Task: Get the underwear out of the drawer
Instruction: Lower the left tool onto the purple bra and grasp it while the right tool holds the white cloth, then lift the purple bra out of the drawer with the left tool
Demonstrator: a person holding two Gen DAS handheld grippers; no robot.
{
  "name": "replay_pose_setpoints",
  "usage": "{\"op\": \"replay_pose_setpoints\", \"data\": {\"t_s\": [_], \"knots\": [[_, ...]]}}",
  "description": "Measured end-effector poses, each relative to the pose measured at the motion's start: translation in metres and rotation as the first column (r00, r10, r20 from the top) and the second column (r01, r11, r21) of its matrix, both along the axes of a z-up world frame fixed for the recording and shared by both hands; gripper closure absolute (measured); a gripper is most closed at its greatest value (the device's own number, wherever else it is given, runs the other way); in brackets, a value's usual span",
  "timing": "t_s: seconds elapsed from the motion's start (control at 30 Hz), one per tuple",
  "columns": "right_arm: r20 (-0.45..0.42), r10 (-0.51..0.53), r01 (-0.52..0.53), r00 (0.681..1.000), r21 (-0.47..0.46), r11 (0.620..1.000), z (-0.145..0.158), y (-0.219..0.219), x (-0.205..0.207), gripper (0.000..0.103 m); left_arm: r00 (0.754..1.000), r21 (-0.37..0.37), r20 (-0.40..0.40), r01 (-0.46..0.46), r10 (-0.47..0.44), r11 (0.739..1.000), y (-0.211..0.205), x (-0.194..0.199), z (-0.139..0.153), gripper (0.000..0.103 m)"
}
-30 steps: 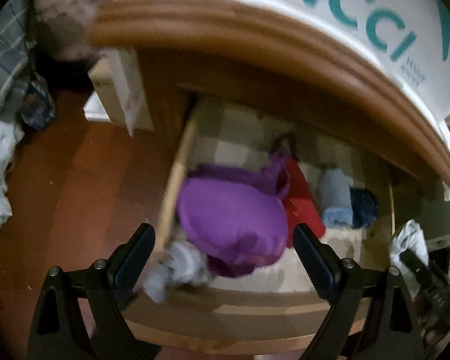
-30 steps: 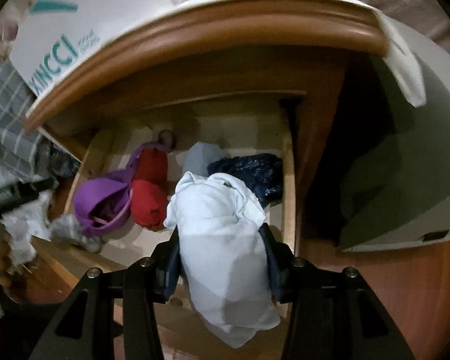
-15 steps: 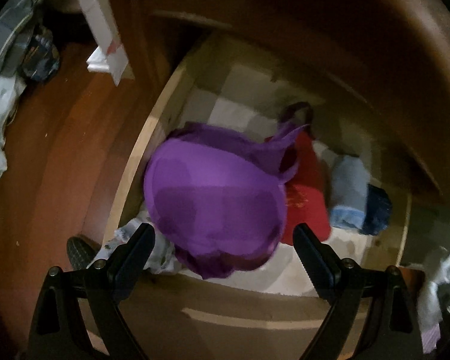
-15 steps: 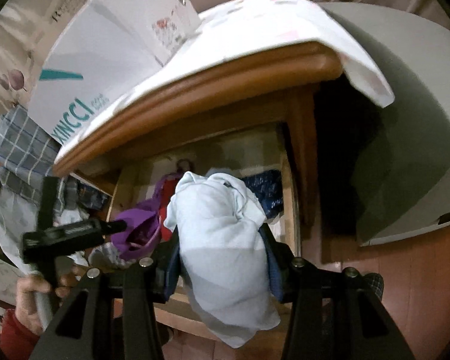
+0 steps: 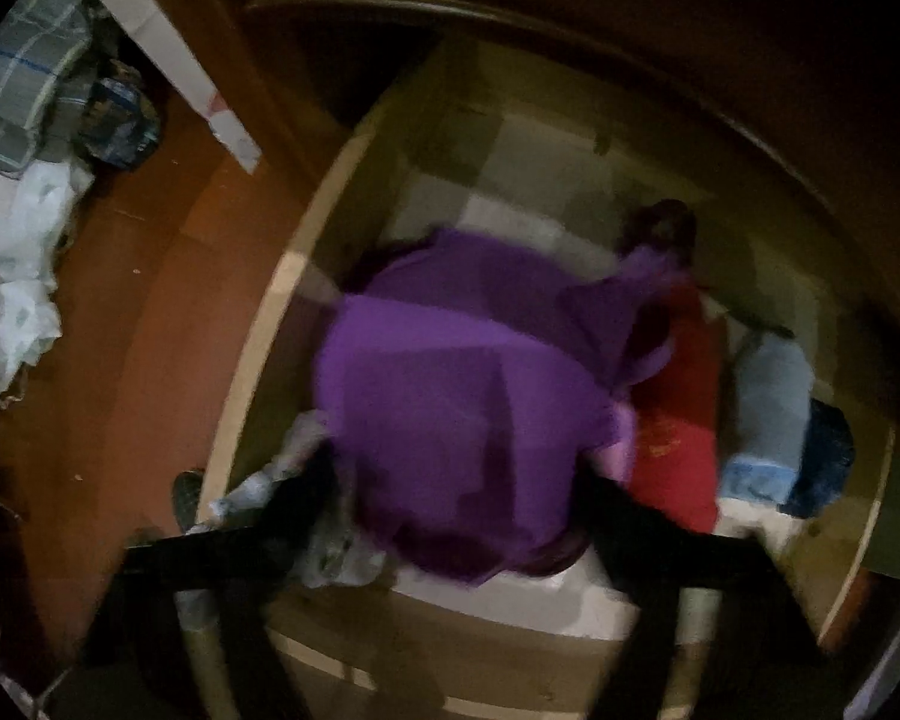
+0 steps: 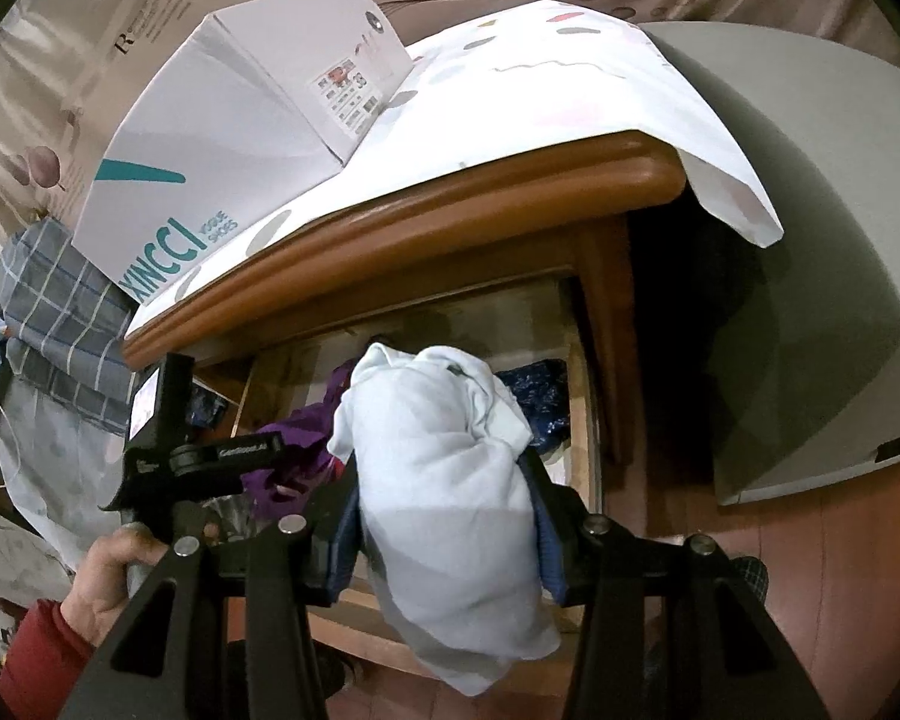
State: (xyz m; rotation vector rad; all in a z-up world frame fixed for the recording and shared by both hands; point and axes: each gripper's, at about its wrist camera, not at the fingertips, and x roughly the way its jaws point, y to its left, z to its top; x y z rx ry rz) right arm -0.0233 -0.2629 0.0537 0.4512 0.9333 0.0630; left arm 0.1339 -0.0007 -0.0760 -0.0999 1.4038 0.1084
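Observation:
An open wooden drawer [image 5: 252, 372] lies below me, with a purple underwear piece [image 5: 462, 396] at its front left. My left gripper [image 5: 456, 480] points straight down over it. Its jaws are closing, and the blurred fingers [image 5: 312, 480] meet the purple fabric on both sides. In the right wrist view, my right gripper [image 6: 444, 516] is shut on a pale blue-white garment [image 6: 450, 480], held up above the drawer's front edge. A hand in a red sleeve [image 6: 108, 576] holds the left gripper's body [image 6: 168, 456] at the left.
Beside the purple piece lie a red garment [image 5: 684, 420], a light blue roll [image 5: 768, 408] and a dark blue piece [image 5: 822, 456]; grey fabric [image 5: 330, 546] sits front left. A white shoe box [image 6: 222, 138] stands on the cloth-covered nightstand top [image 6: 510, 192]. Plaid fabric [image 6: 60, 306] lies left.
My left gripper has sunk toward the purple piece and its jaws have narrowed onto it. My right gripper has risen a little with the pale garment still in it.

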Motion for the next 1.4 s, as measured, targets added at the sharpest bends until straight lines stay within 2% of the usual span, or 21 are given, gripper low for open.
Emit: {"op": "replay_pose_setpoints", "data": {"t_s": [0.03, 0.37, 0.53, 0.63, 0.73, 0.9, 1.07, 1.17, 1.27, 1.37, 1.4], "knots": [[-0.001, -0.001, 0.001, 1.0, -0.001, 1.0, 0.0, -0.001, 0.0, 0.056, 1.0, -0.004, -0.002, 0.006, -0.006, 1.0, 0.0, -0.001, -0.001, 0.067], [0.009, -0.001, 0.001, 1.0, -0.003, 1.0, 0.004, -0.002, -0.002, 0.056, 1.0, -0.029, 0.024, -0.004, 0.004, 1.0, 0.012, -0.012, 0.009, 0.078], [0.007, -0.005, 0.005, 1.0, -0.011, 1.0, 0.005, -0.002, -0.002, 0.056, 0.997, -0.038, 0.075, 0.012, -0.009, 0.999, 0.019, -0.023, 0.033, 0.092], [0.001, -0.009, 0.009, 1.0, -0.011, 1.0, 0.003, -0.003, -0.001, 0.056, 0.997, -0.077, 0.083, 0.013, -0.006, 0.997, 0.021, -0.028, 0.044, 0.093], [-0.007, -0.009, 0.009, 1.0, 0.004, 1.0, 0.002, -0.004, 0.0, 0.056, 0.996, -0.069, 0.09, 0.032, -0.026, 0.997, 0.019, -0.033, 0.049, 0.093], [-0.013, -0.001, 0.001, 1.0, 0.001, 1.0, 0.0, -0.002, 0.001, 0.056, 0.999, -0.076, 0.044, 0.028, -0.024, 0.997, 0.016, -0.029, 0.035, 0.093], [-0.027, 0.007, -0.007, 1.0, 0.004, 1.0, -0.003, -0.001, 0.004, 0.055, 0.999, -0.074, 0.04, 0.001, 0.002, 0.997, 0.019, -0.023, 0.022, 0.092], [-0.038, 0.01, -0.009, 0.999, 0.004, 1.0, -0.006, 0.0, 0.006, 0.055, 0.999, -0.107, 0.017, -0.035, 0.037, 0.994, 0.026, -0.018, 0.015, 0.089], [-0.042, 0.02, -0.02, 0.999, 0.001, 1.0, -0.007, 0.003, 0.008, 0.055, 0.999, -0.129, -0.009, -0.052, 0.051, 0.99, 0.027, -0.017, 0.008, 0.08], [-0.045, 0.03, -0.03, 0.999, -0.005, 1.0, -0.008, 0.006, 0.008, 0.055, 0.999, -0.116, -0.006, -0.049, 0.049, 0.992, 0.023, -0.018, 0.005, 0.064], [-0.046, 0.032, -0.033, 0.998, -0.005, 0.999, -0.008, 0.007, 0.008, 0.055, 0.999, -0.106, -0.006, -0.05, 0.049, 0.993, 0.022, -0.017, 0.004, 0.055]]}}
